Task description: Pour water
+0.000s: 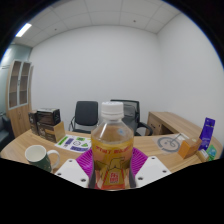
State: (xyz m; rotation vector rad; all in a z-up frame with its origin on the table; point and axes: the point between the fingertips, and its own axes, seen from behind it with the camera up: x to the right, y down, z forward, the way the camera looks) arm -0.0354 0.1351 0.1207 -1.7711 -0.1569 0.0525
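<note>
A clear plastic bottle (112, 140) with a white cap, amber drink and a yellow label stands upright between my fingers. My gripper (112, 168) is shut on the bottle, with the magenta pads (87, 162) pressed against both sides of its lower body. The bottle appears lifted above the wooden table (150, 146). A green-and-white mug (38, 157) stands on the table to the left, a little beyond the fingers.
A black box (47, 121) sits at the table's far left, with papers (72, 142) beside it. Two office chairs (86, 114) stand behind the table. A purple box (206, 134) and a round white object (170, 143) lie to the right. A shelf (18, 95) lines the left wall.
</note>
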